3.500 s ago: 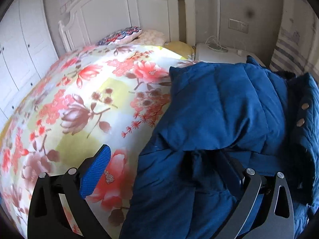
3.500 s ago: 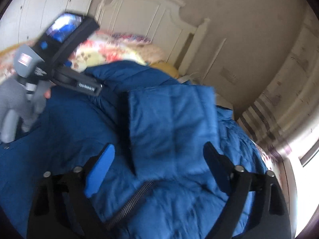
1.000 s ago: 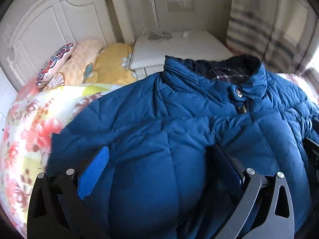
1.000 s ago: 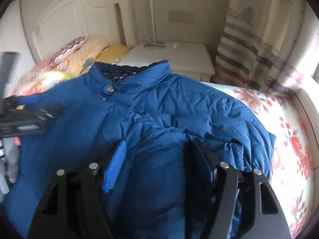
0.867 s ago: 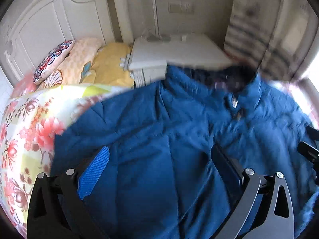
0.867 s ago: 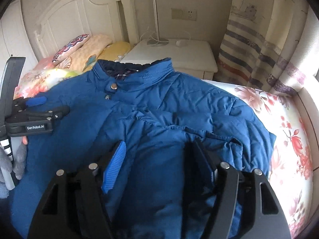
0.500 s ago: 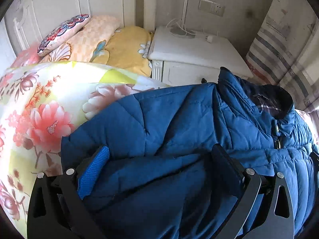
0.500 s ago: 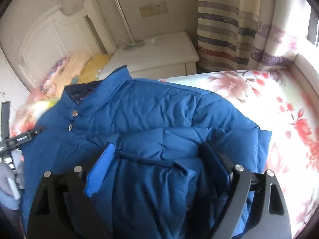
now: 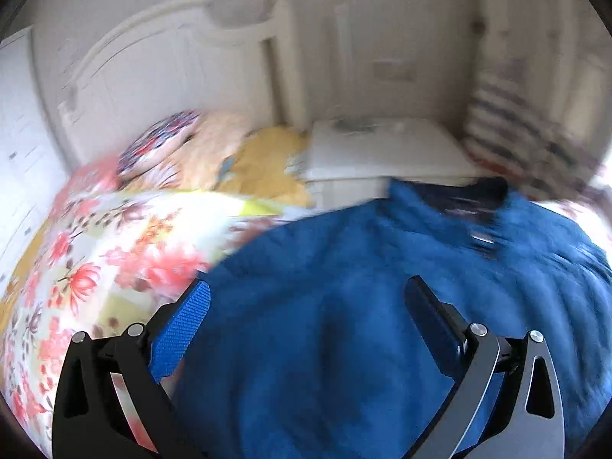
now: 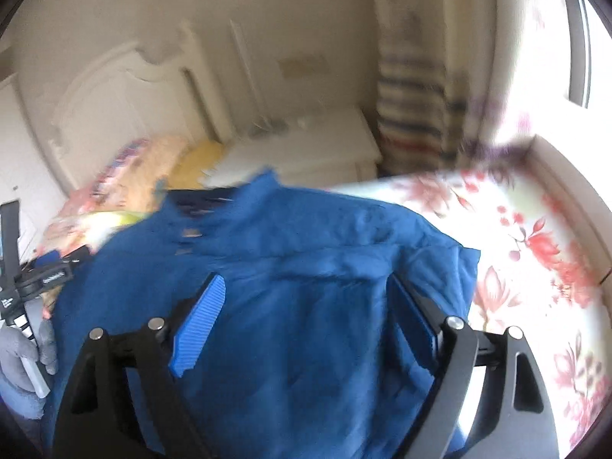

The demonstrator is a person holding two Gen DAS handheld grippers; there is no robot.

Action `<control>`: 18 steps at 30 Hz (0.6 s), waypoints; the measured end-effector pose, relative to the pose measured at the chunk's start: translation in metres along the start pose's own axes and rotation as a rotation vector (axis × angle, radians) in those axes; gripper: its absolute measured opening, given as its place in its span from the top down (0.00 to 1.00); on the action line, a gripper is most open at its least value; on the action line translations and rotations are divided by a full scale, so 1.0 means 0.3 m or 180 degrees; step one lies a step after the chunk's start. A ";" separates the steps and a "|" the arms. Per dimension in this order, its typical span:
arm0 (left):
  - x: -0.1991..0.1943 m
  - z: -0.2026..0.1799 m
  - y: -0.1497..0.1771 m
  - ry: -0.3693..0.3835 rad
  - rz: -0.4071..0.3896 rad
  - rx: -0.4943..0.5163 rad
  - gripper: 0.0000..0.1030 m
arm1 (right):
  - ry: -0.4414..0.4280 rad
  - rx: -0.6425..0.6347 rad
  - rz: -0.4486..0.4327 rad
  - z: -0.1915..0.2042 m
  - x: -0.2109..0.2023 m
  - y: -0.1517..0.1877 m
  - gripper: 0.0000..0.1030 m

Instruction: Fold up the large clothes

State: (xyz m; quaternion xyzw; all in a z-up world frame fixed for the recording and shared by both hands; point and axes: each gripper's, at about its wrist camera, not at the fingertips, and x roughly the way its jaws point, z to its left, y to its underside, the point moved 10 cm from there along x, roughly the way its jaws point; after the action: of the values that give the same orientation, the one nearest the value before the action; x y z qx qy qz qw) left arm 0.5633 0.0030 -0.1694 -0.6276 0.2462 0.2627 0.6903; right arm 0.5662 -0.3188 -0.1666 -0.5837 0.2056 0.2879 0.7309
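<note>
Blue padded jacket (image 10: 306, 306): spread on my bed (image 10: 535, 237) at its headboard end, collar toward the white nightstand (image 9: 382, 153). Floral bedspread (image 9: 95, 237) bare along both sides. My left tool (image 9: 306, 306): jaws wide, over the jacket, gripping nothing. My right tool (image 10: 306, 306): jaws wide but closing slightly, jacket beneath them, unpinched (both views blurred).

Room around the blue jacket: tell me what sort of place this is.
Most likely a home bedroom. A white headboard stands behind a bed with a floral bedspread and pillows; a white nightstand sits beside it. The blue jacket lies spread on the bed.
</note>
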 end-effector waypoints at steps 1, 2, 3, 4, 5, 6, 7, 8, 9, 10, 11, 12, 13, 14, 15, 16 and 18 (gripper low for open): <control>-0.013 -0.034 0.024 0.0071 0.0036 0.0069 0.05 | -0.0077 -0.0112 -0.0025 0.054 -0.029 0.025 0.17; -0.015 -0.076 0.061 0.0110 0.0117 0.0174 0.05 | -0.0102 -0.0193 0.0018 0.085 -0.031 0.048 0.16; -0.001 -0.110 0.100 0.0085 0.0208 0.0293 0.05 | -0.0096 -0.0294 0.0111 0.115 -0.020 0.080 0.17; 0.020 -0.127 0.130 0.0042 0.0298 0.0373 0.05 | -0.0050 -0.0419 0.0230 0.140 0.005 0.118 0.16; 0.051 -0.140 0.173 -0.0002 0.0438 0.0441 0.04 | 0.0076 -0.0568 0.0420 0.153 0.050 0.173 0.15; 0.065 -0.140 0.200 -0.0002 0.0471 0.0410 0.04 | 0.0172 -0.0664 0.0466 0.157 0.072 0.204 0.13; 0.056 -0.135 0.203 0.0020 0.0457 0.0359 0.04 | 0.0204 -0.0703 0.0416 0.162 0.071 0.208 0.13; 0.035 -0.121 0.214 0.0035 0.0490 0.0311 0.05 | 0.0233 -0.0688 0.0434 0.163 0.060 0.213 0.13; 0.017 -0.106 0.216 0.0031 0.0504 0.0267 0.05 | 0.0235 -0.0632 0.0470 0.161 0.043 0.218 0.13; -0.028 -0.088 0.219 0.0039 0.0460 0.0184 0.05 | 0.0230 -0.0565 0.0467 0.158 0.015 0.215 0.13; -0.074 -0.074 0.218 0.0074 0.0365 0.0113 0.05 | 0.0193 -0.0504 0.0370 0.163 -0.043 0.208 0.13; -0.137 -0.060 0.230 0.0117 0.0254 0.0065 0.05 | 0.0156 -0.0498 0.0289 0.172 -0.088 0.210 0.13; -0.169 -0.056 0.251 0.0121 0.0223 0.0082 0.05 | 0.0127 -0.0512 0.0242 0.179 -0.125 0.216 0.12; -0.183 -0.060 0.276 0.0113 0.0230 0.0119 0.05 | 0.0103 -0.0528 0.0244 0.186 -0.145 0.235 0.11; -0.191 -0.069 0.322 0.0094 0.0285 0.0199 0.05 | 0.0074 -0.0549 0.0285 0.192 -0.159 0.266 0.11; -0.184 -0.072 0.353 0.0074 0.0345 0.0256 0.05 | 0.0062 -0.0593 0.0379 0.198 -0.156 0.310 0.11; -0.134 -0.076 0.441 -0.0017 0.0577 0.0346 0.04 | 0.0146 -0.0668 0.0571 0.187 -0.122 0.384 0.11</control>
State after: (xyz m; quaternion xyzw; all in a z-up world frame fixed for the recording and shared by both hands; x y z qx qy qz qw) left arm 0.4444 -0.0121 -0.2421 -0.5638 0.3140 0.3119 0.6974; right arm 0.4608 -0.2534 -0.2147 -0.6426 0.2423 0.3587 0.6322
